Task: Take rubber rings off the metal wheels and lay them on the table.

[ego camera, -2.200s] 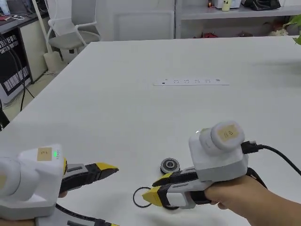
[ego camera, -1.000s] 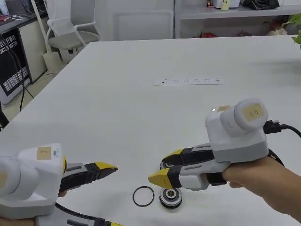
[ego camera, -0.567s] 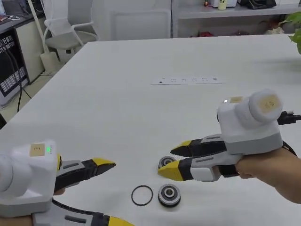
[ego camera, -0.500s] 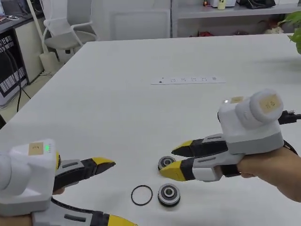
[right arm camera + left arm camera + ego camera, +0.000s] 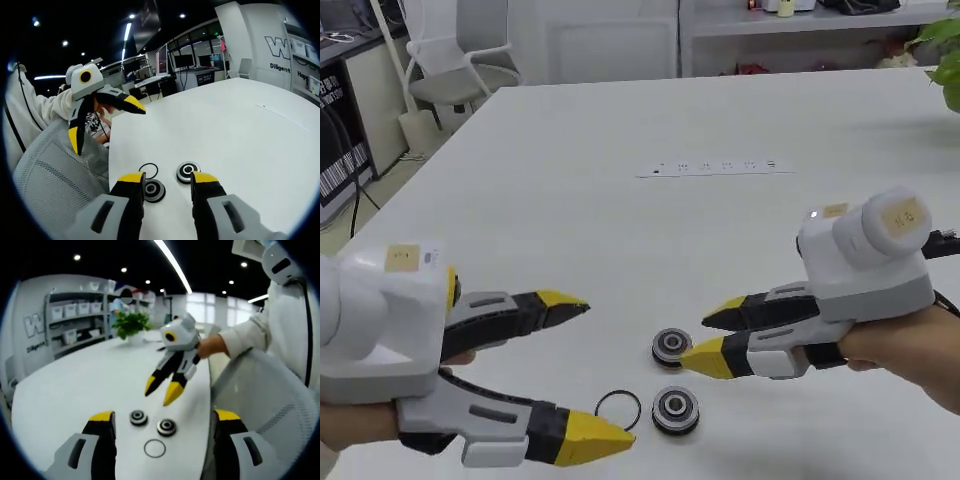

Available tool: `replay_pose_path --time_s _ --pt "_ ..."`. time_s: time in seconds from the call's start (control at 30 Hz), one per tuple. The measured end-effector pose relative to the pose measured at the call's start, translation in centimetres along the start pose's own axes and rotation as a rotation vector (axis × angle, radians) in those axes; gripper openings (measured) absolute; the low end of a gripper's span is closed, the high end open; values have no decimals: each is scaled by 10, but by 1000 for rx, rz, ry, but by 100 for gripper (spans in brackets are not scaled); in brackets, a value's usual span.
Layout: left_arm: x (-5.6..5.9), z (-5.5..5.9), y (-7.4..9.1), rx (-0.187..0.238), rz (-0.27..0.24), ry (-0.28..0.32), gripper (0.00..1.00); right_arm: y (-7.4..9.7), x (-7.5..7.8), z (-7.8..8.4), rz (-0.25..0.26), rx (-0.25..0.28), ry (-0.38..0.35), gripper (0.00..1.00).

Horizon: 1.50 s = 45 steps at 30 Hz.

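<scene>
Head view: above the white table [image 5: 620,220], the left gripper [image 5: 585,372] stays wide open and empty. The right gripper [image 5: 700,338], part open and empty, has lifted to 3 o'clock of the far metal wheel [image 5: 671,345]. The rubber ring [image 5: 618,408] lies at 9 o'clock of the near wheel [image 5: 675,408].

Place: office-style lab workroom.
Signs: large white worktable [image 5: 620,230], white swivel chair [image 5: 465,72], grey shelves of white bins [image 5: 70,322], dark desk monitors [image 5: 182,61].

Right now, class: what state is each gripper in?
Left yellow-tipped two-jaw gripper: open wide, holding nothing.
Right yellow-tipped two-jaw gripper: open, holding nothing.
</scene>
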<state>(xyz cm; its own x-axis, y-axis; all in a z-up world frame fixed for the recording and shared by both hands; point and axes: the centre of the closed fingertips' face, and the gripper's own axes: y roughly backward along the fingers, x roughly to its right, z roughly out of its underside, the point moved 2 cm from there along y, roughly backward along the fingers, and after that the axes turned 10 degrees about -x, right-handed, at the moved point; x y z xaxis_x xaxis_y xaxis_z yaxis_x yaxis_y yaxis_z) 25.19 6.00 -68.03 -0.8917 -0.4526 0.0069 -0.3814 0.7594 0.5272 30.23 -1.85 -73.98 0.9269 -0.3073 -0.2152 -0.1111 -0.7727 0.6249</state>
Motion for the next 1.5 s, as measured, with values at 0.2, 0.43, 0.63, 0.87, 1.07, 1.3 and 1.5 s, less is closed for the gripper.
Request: replay_pose_path --time_s 0.2,0.43,0.63,0.87,1.07,1.3,1.5 --pt "-9 -25 -6 43 -16 -15 76 -3 0 5 -10 -16 -2 32" --pt "-15 -38 -22 31 -34 -66 74 -8 -4 12 -31 -47 8 32" --pt "-14 -32 -44 1 -38 -95 66 -11 -8 19 -68 -63 15 32" --pt "-11 -5 -55 -46 -23 -94 61 -17 -14 32 -101 -112 47 30" --pt "-2 6 -61 -62 7 -118 56 -21 -17 38 -113 -136 74 29" --pt "3 27 -69 -114 38 -127 50 -25 -19 45 -116 -168 91 27" --pt "1 39 -76 -142 44 -100 44 -27 -20 48 -117 -186 100 27"
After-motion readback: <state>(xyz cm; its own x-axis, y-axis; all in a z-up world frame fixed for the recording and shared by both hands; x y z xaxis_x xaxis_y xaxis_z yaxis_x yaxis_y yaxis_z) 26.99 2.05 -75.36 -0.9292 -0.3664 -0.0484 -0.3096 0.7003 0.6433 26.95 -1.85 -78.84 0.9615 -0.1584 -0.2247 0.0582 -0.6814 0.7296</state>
